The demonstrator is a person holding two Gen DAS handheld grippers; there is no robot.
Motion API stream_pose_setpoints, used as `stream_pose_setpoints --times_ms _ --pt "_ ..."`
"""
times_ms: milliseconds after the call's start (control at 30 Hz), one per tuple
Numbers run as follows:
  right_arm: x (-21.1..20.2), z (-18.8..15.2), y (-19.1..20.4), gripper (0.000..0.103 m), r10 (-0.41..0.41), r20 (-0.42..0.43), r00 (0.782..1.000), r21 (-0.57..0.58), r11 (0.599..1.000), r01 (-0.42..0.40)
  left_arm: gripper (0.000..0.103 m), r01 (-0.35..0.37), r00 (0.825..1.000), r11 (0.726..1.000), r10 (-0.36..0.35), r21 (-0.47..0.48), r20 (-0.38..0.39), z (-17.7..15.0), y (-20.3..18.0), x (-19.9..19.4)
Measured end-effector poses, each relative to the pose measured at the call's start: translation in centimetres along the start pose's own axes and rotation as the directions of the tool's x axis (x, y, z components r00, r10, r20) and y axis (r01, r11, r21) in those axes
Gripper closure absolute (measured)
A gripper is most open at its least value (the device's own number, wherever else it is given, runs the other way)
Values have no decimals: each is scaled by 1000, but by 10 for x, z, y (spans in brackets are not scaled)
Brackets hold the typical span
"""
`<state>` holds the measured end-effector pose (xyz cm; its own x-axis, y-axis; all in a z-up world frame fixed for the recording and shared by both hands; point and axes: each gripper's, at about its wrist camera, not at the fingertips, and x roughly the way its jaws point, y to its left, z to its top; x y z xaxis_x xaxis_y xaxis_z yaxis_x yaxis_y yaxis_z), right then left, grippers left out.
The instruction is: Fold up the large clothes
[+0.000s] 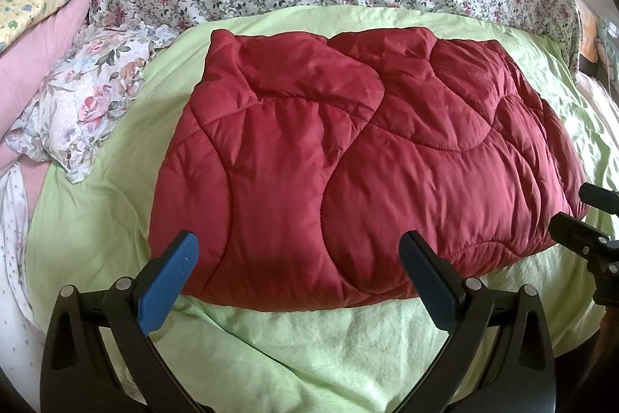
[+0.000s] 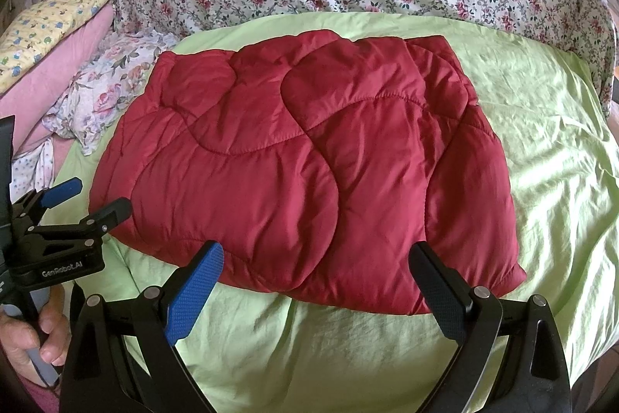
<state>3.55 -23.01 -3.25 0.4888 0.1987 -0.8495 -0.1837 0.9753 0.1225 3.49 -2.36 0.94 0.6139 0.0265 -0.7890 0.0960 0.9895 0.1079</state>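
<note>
Your right wrist view is showing what the left one is not: your hand (image 2: 33, 331) gripping the left gripper's (image 2: 91, 198) handle at the folded dark red quilted puffy garment's (image 1: 348, 157) left edge, while the left view is catching only the right gripper's (image 2: 315, 291) black tips at the frame's right edge. You are holding both sets of jaws wide apart, grasping nothing. The garment, wavy-stitched and sheeny, is lying flat on the wrinkled light green bedsheet (image 1: 309, 347), near the rumpled floral fabric (image 1: 96, 95).

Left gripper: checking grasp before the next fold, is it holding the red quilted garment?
No; the left gripper is open above the red quilted garment.
</note>
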Motion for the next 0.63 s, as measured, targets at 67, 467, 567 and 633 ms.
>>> stream_pose_setpoints --times_ms 67,467,567,633 --pt "-4 -3 2 5 1 2 1000 1 1000 -1 0 1 1000 1000 -1 -4 0 1 1 0" --pt "-6 -2 -1 5 5 6 1000 4 1000 -5 0 4 1000 1000 -4 -10 7 2 3 0" --pt "-6 -2 -2 5 9 9 1000 5 1000 -9 0 11 1000 1000 -10 -13 8 3 2 0" --pt "-7 -2 -2 5 12 11 1000 6 1000 -12 0 21 1000 1000 -21 -15 9 3 1 -1"
